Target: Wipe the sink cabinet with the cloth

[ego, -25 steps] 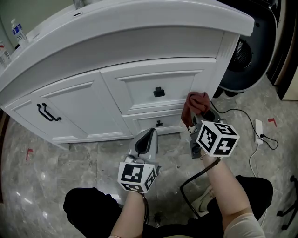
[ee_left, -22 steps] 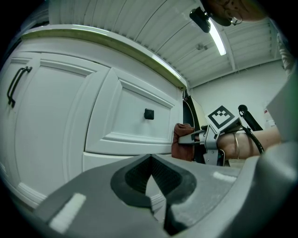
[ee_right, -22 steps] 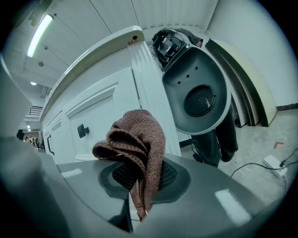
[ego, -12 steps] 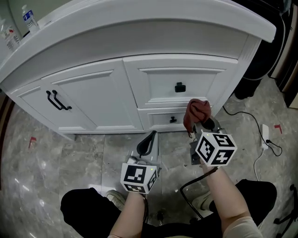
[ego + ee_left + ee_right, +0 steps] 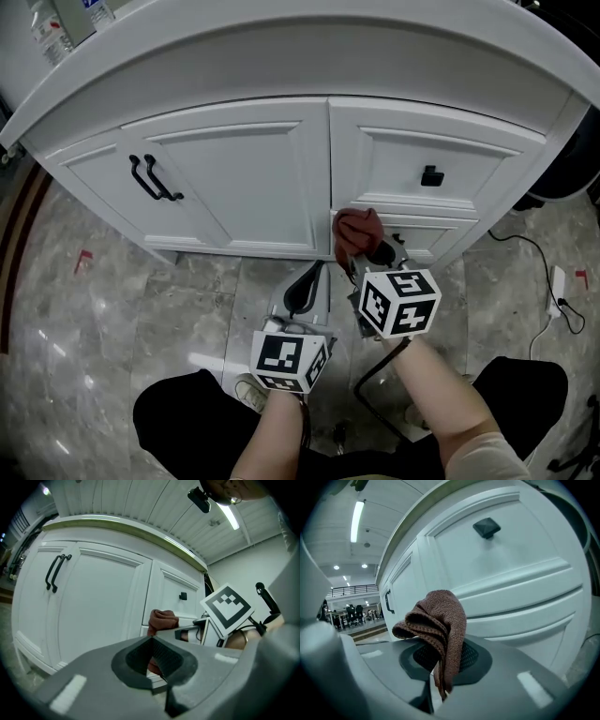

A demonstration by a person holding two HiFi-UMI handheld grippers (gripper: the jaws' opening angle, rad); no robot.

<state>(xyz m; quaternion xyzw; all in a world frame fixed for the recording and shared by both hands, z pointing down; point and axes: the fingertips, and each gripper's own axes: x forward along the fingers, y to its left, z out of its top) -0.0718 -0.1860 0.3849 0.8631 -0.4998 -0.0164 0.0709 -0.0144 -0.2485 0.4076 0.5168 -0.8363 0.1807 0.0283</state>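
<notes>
Holds the left gripper (image 5: 305,284) low, jaws closed together and empty, and the right gripper (image 5: 371,259) just ahead, jaws clamped on the brown cloth (image 5: 356,230), bare forearms (image 5: 436,398) stretched forward.

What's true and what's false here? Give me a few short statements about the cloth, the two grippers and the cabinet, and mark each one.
1. The right gripper is shut on the reddish-brown knitted cloth. True.
2. The left gripper holds a second cloth. False: its jaws are together with nothing between them.
3. The white sink cabinet has a door swung open. False: its doors and drawers are all closed.
4. The cabinet's left doors carry black bar handles, and the upper drawer has a black square knob. True.
</notes>
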